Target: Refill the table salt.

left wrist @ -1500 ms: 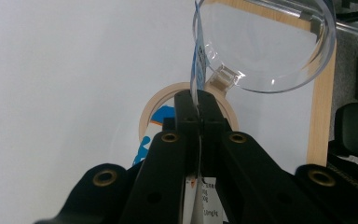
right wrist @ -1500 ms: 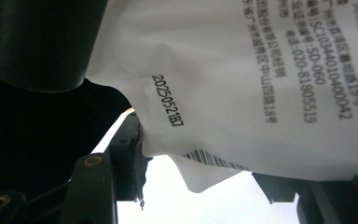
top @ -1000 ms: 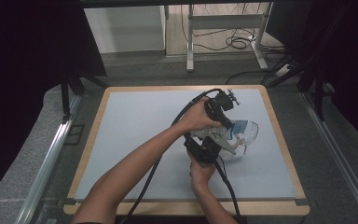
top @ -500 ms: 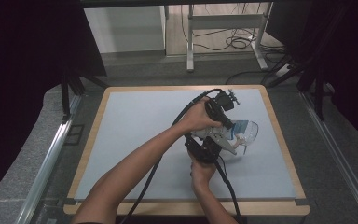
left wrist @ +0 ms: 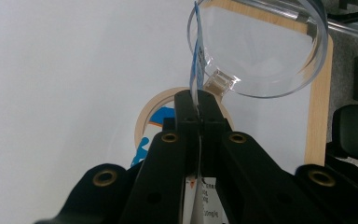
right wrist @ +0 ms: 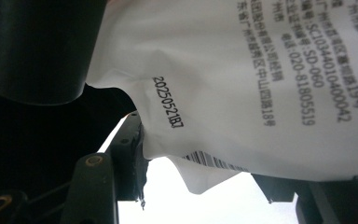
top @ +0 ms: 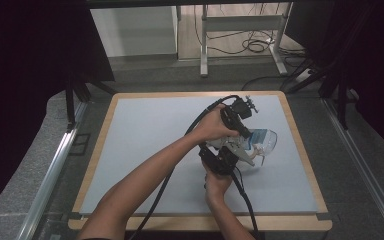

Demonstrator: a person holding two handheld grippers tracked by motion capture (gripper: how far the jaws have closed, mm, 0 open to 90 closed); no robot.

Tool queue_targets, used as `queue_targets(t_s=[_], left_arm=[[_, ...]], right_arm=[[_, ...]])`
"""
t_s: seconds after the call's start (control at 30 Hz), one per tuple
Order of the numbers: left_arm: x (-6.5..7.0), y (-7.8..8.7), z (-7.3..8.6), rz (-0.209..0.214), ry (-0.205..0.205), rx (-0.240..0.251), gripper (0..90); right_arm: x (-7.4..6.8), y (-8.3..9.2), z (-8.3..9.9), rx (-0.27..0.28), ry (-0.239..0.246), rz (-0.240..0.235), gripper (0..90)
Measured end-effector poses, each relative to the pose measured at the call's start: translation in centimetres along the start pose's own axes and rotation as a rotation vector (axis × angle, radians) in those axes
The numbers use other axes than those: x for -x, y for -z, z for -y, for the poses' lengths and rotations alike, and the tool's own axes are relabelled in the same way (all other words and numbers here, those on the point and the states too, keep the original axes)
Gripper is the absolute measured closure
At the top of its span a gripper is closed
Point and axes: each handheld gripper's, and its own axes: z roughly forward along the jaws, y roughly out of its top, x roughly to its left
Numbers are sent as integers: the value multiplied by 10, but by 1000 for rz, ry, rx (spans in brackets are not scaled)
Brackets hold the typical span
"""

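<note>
Compared with the earlier frames, almost nothing has moved: both hands stay at the right of centre of the high view, close together over the grey mat (top: 145, 150).

The left gripper (left wrist: 198, 109) has its jaws closed tight on the thin edge of a white printed packet (left wrist: 196, 70). Above it in that view stands a clear plastic cup (left wrist: 261, 51), and below it lies a round lid (left wrist: 156, 121) on the mat.

In the right gripper view the packet (right wrist: 261, 84) hangs just before the right gripper (top: 225, 160); I cannot tell whether its jaws hold it.

If both pull apart unevenly, I think the packet may tear suddenly and spill beside the cup, or the cup may tip.
</note>
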Motion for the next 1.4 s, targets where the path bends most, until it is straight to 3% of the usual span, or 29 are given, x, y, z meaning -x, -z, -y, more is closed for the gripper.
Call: queue_targets(t_s=[1.4], left_arm=[[0,-2,0,2,-5,-2,900]], right_arm=[[0,0,-2,9,-4,9,457]])
